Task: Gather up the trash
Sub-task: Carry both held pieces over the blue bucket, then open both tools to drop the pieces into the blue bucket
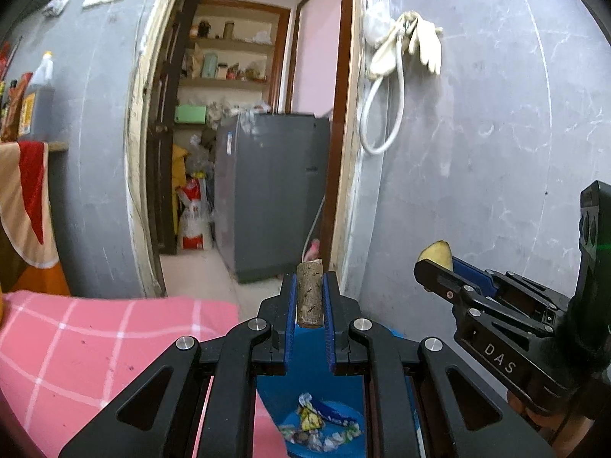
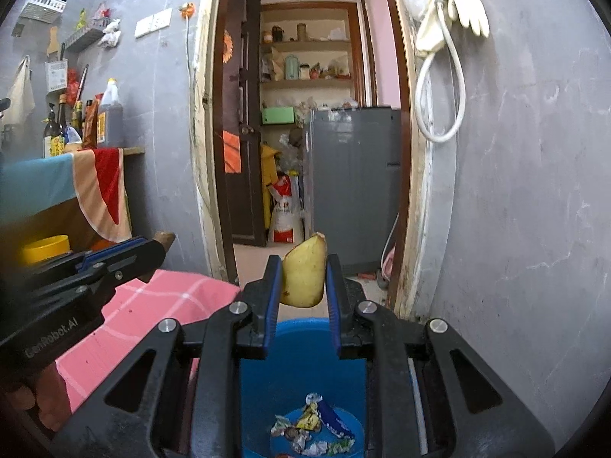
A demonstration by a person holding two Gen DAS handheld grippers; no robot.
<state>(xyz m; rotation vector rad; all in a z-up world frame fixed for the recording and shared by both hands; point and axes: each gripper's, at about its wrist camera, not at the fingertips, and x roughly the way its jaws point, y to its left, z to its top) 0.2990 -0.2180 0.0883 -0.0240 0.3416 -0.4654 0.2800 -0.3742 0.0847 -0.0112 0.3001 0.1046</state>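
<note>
My left gripper (image 1: 309, 280) is shut on a short brownish-grey cylinder (image 1: 309, 294), a stub of stalk or cob, standing upright between the blue pads. My right gripper (image 2: 304, 267) is shut on a yellow piece of fruit peel (image 2: 304, 276); it shows in the left wrist view as the right gripper (image 1: 439, 265) at the right, with the peel (image 1: 436, 254) poking out. Below both grippers stands a blue bin (image 2: 301, 378) with crumpled wrappers (image 2: 311, 429) at its bottom, the same bin (image 1: 317, 412) in the left wrist view. The left gripper (image 2: 151, 252) shows at the left of the right wrist view.
A table with a pink checked cloth (image 1: 95, 343) lies left of the bin. A grey wall (image 2: 515, 229) rises on the right with a hose and gloves (image 2: 454, 4) hanging. Ahead an open doorway leads to a grey fridge (image 2: 355, 183) and shelves. Bottles (image 2: 76, 122) stand on a counter at left.
</note>
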